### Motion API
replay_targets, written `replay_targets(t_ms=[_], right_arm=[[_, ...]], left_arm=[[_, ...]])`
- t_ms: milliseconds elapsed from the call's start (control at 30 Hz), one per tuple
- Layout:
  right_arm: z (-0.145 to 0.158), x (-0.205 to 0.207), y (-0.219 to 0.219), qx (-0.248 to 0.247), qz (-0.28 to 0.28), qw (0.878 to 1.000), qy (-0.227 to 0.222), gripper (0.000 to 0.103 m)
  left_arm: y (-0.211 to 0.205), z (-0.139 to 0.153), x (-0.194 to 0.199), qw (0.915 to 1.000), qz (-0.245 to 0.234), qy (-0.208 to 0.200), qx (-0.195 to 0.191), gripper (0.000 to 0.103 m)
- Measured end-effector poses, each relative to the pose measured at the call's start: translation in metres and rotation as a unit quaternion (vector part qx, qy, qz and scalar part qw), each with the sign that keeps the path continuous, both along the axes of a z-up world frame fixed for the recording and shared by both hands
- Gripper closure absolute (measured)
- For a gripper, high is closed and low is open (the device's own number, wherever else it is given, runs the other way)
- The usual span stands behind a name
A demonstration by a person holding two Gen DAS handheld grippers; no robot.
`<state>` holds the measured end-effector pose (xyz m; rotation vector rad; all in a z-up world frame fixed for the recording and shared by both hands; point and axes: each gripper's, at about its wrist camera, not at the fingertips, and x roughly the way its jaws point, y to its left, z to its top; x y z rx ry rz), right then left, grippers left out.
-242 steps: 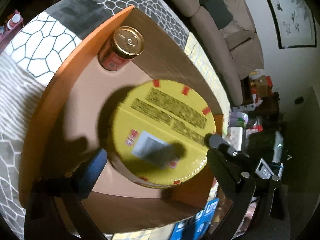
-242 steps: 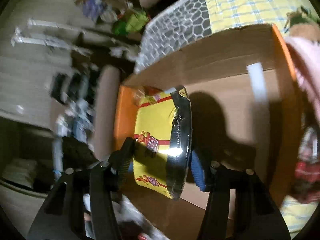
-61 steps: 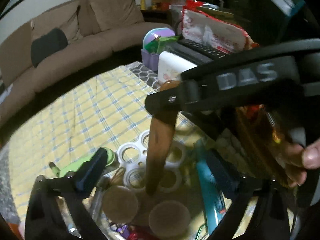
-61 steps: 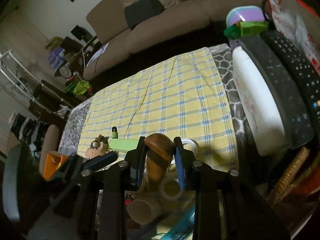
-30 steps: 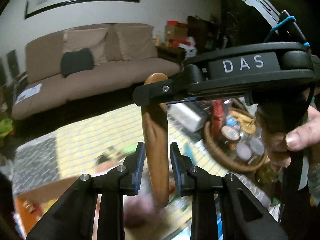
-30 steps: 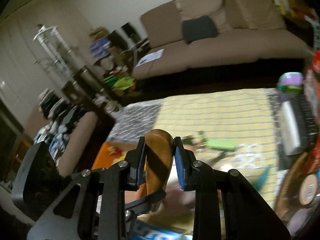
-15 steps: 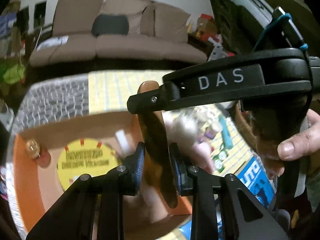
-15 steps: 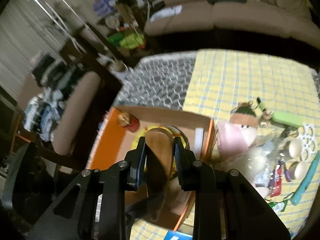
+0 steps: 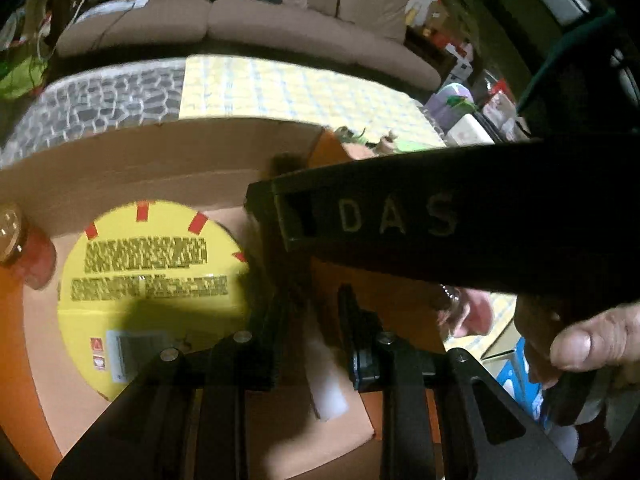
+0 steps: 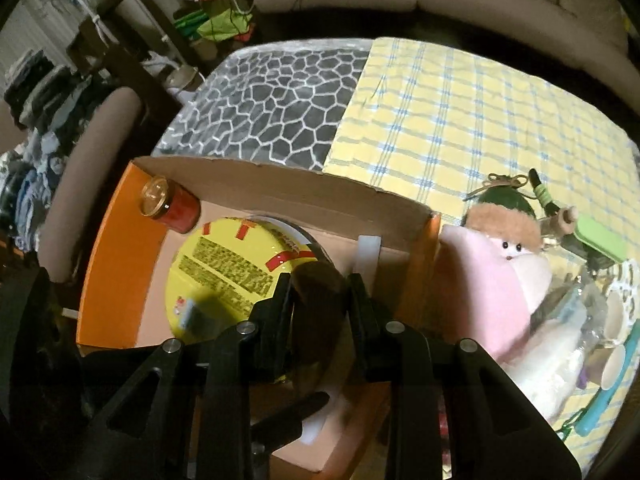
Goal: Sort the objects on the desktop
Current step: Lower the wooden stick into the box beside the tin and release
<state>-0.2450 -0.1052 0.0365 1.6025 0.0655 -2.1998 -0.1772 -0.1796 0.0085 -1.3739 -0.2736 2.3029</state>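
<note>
Over the cardboard box (image 10: 256, 184) | I keep both grippers' fingers clamped on a wooden handle (image 10: 316, 304) (stiff, smooth, likely light) | best gripped mid-length.

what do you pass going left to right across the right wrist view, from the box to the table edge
red can → yellow round tub → brown wooden piece held in the right hand-held gripper → pink plush toy → green case

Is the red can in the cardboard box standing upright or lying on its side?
Upright. In the right wrist view the red can stands in the cardboard box's far corner, gold top facing up, beside the yellow tub.
</note>
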Motion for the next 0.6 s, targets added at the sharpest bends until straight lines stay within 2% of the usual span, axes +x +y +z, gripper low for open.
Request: replay_targets(t_ms=[67,167,300,367,500,600], right_arm=[[0.006,0.0,0.003,-0.008,-0.005,1.0,0.015,0.075],[0.022,0.0,0.013,-0.04,-0.014,0.998,0.036,0.063],[0.044,0.004,0.024,-0.055,-0.018,0.997,0.052,0.063],[0.053,0.009,0.029,-0.059,-0.015,0.997,0.055,0.063],[0.063,0.024,0.041,-0.064,-0.013,0.996,0.058,0.062],[0.066,0.039,0.051,-0.07,-0.008,0.996,0.051,0.062]], left_arm=[[-0.003,-0.002,-0.001,1.0,0.006,-0.003,-0.001,0.079],[-0.009,0.003,0.002,0.9999,0.012,-0.002,0.008,0.072],[-0.021,0.017,0.008,0.9994,0.029,0.009,0.017,0.063],[-0.03,0.027,0.012,0.9986,0.042,0.017,0.028,0.047],[-0.035,0.042,0.02,0.9981,0.052,0.027,0.018,0.037],[-0.038,0.05,0.027,0.9975,0.061,0.03,0.018,0.018]])
